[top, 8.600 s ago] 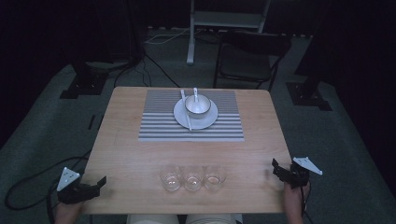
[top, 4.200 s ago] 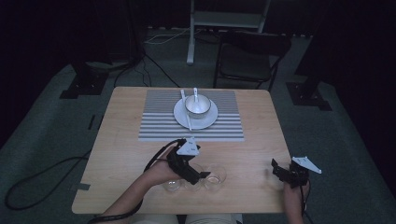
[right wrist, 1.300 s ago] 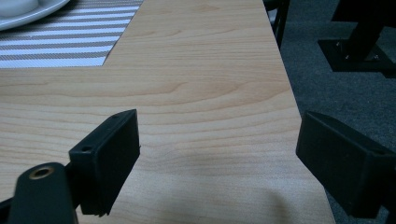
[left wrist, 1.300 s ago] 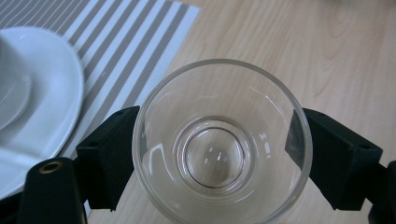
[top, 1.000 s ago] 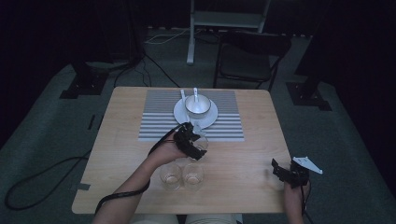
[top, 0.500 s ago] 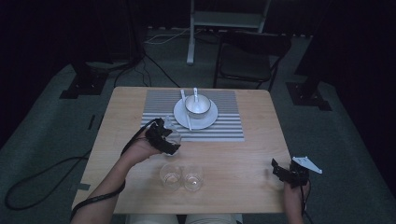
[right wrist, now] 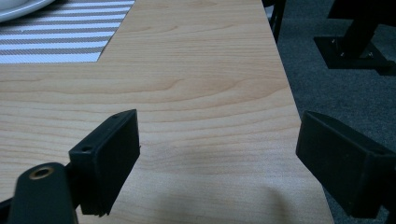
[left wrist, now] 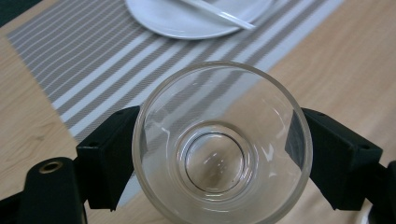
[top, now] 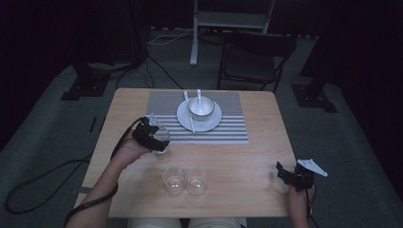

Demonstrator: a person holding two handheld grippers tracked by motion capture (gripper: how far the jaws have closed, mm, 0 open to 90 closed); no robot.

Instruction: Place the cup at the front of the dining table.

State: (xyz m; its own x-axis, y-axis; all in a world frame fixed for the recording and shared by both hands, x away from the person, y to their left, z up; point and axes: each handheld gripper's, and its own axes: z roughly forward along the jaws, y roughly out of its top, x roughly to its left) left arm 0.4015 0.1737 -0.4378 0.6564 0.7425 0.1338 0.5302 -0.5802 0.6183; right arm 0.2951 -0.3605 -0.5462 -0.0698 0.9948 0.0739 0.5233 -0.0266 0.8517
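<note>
— Clear glass, that is what sits between the jaws in the left gripper view: a tumbler [left wrist: 222,144] seen from above, straight down its mouth to the round base, with a black pad pressed on each side of its wall.

— And from the high view?

— From there the left gripper [top: 153,137] hangs over the near left corner of the striped placemat [top: 228,128], closed on that same tumbler [top: 160,136], though the glass is only a pale glint there. The high view adds what the close one leaves out: two more glasses [top: 185,180] stand side by side near the front edge of the table [top: 247,161], well apart from the held one, and a white plate [top: 211,121] with a bowl [top: 201,107] sits on the placemat.

— Does the close view catch the plate?

— Just its near rim [left wrist: 187,23], with a white utensil [left wrist: 219,14] lying across it.

— The other hand?

— Right gripper [top: 293,175] rests at the near right edge of the table. Its own view shows the jaws standing wide, bare wood between them, nothing held.
</note>
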